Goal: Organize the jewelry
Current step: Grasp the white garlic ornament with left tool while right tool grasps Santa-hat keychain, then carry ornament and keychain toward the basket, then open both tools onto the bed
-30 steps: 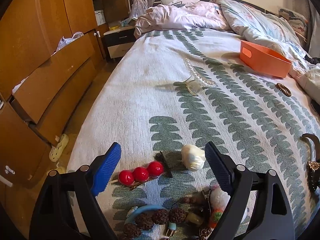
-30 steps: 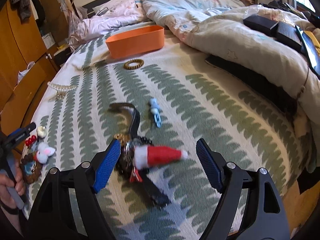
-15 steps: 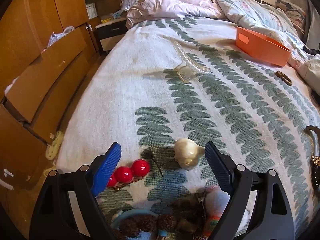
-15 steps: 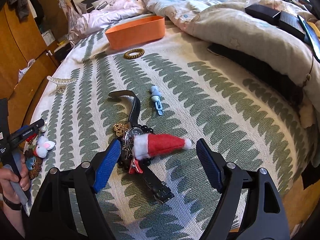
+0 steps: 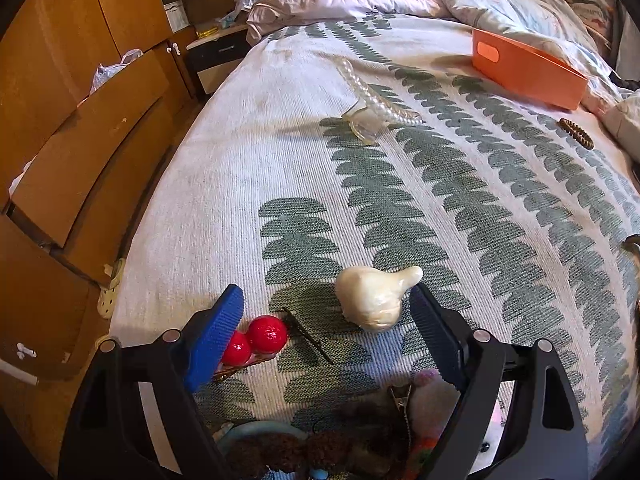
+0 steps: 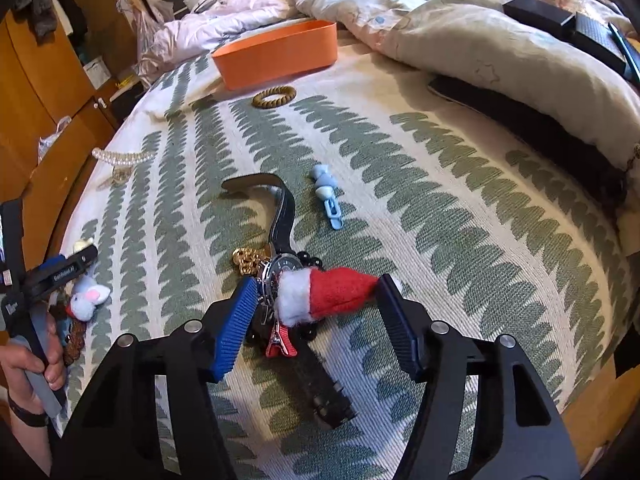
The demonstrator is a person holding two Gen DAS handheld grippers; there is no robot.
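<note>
Right now my right tongs (image 6: 316,312) are closing around the Santa-hat clip (image 6: 324,294); it lies between the pads on top of the watch (image 6: 280,270), and I can't yet see them pressing it. So I judge this the pickup step. Next I need a firm pinch on the hat alone, clear of the watch and gold chain (image 6: 246,258) touching it, then a carry to the orange bin (image 6: 276,54) far up the bed (image 6: 440,208).

My left tongs (image 5: 326,320) stand spread wide and hold nothing. The red bead clip (image 5: 256,338) sits against the left pad, and the cream shell-shaped clip (image 5: 374,296) lies just inside the right one.

Farther out, the blue clip (image 6: 328,196) lies just beyond the watch strap, and the coiled hair tie (image 6: 274,96) rests near the bin.

Only the right view shows the hand (image 6: 28,364) gripping the left tool, and the plush bunny (image 6: 86,294) beside it. Only the left view shows the pearl claw clip (image 5: 370,104) clearly, plus the wooden drawers (image 5: 80,152).
</note>
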